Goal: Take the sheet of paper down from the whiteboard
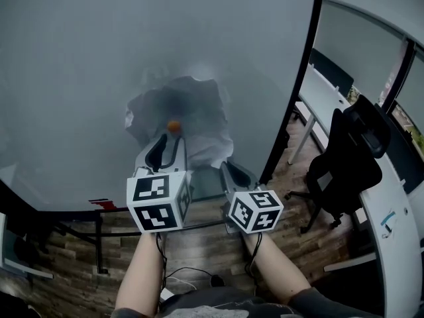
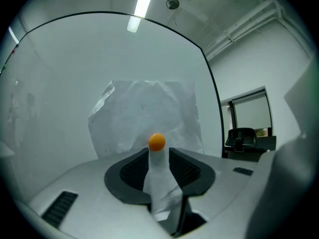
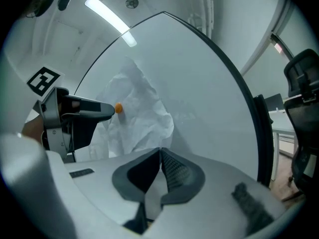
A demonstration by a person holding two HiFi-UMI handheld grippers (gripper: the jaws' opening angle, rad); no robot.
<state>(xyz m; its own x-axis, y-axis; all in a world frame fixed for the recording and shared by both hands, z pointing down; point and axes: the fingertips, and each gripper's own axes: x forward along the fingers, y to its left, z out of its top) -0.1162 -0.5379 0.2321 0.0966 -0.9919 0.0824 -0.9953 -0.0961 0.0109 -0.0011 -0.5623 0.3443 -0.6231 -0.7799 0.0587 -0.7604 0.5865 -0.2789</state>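
Observation:
A crumpled white sheet of paper [image 1: 189, 111] hangs on the whiteboard [image 1: 73, 71], pinned by a small orange magnet [image 1: 173, 126]. My left gripper [image 1: 167, 142] is level at the magnet, jaws open. In the left gripper view the magnet [image 2: 156, 142] sits just past the gripper [image 2: 158, 157], and a white strip of paper lies in the gap. The right gripper view shows the left gripper [image 3: 110, 111] next to the magnet [image 3: 118, 108]. My right gripper [image 1: 222, 167] is shut on the sheet's lower right edge, its pads together [image 3: 160, 156] on the paper [image 3: 139, 118].
The whiteboard's dark frame [image 1: 295, 85] runs down on the right. Beyond it stand a black office chair [image 1: 348, 158] and a long white desk [image 1: 391, 211]. A red object [image 1: 103, 204] lies on the board's ledge at lower left. Cables [image 1: 182, 282] trail on the wooden floor.

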